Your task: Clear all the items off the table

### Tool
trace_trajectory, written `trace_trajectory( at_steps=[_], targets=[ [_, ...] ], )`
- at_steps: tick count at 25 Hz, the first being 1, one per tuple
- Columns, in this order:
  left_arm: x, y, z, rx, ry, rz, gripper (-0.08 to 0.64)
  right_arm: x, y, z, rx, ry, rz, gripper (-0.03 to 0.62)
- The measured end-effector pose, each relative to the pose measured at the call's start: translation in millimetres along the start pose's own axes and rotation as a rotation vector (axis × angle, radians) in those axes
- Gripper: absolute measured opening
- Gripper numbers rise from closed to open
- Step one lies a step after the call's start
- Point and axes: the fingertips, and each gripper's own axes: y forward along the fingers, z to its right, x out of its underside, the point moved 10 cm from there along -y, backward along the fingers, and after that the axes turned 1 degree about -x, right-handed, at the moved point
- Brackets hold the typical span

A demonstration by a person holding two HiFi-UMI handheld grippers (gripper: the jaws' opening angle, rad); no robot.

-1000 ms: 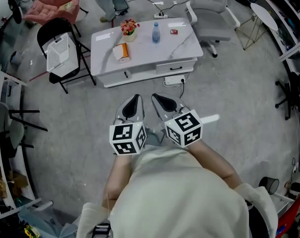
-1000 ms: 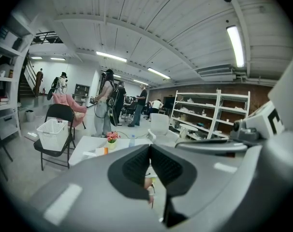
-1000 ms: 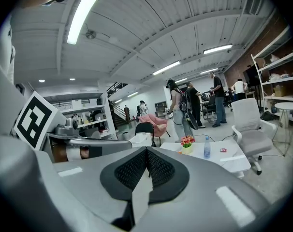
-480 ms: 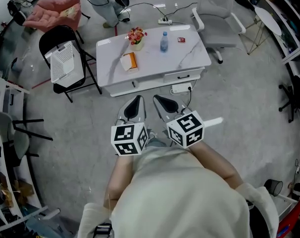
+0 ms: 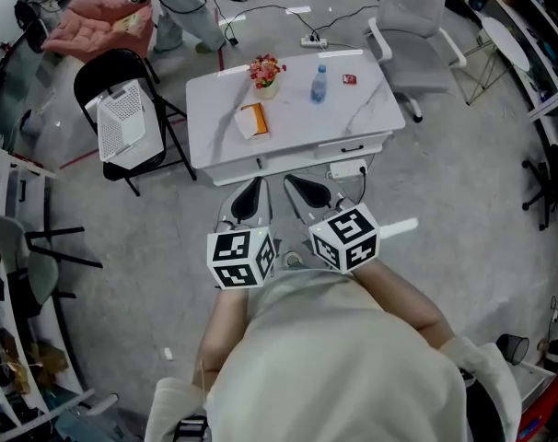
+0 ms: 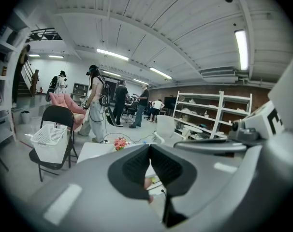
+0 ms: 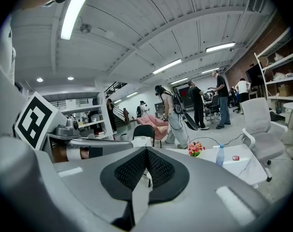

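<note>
Jaws of left gripper [image 5: 252, 188] and right gripper [image 5: 295, 185] pressed together, seemingly empty, short of table [image 5: 353, 110]

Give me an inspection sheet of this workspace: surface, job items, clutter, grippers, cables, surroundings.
Surface: white table, marbled top.
Job's things: flower pot, water bottle, small red item, orange box, all apart on the table.
Clutter: nothing seen.
Grippers: left gripper and right gripper shut, empty, short of the table.
Cables: power strip on the floor at the table's front; second strip with cables on the floor beyond.
Surroundings: black folding chair holding a white basket; white office chair; person standing beyond.
</note>
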Motion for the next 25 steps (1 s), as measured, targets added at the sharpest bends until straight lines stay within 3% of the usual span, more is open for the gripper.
trace_trajectory(
  at_steps=[25],
  targets=[
    [-0.5,35.1,-65.3,-0.076,-0.084,-0.030,0.011,-1.8,65.0,19.2,-0.002,0.031,-0.072,-0.005]
  ],
)
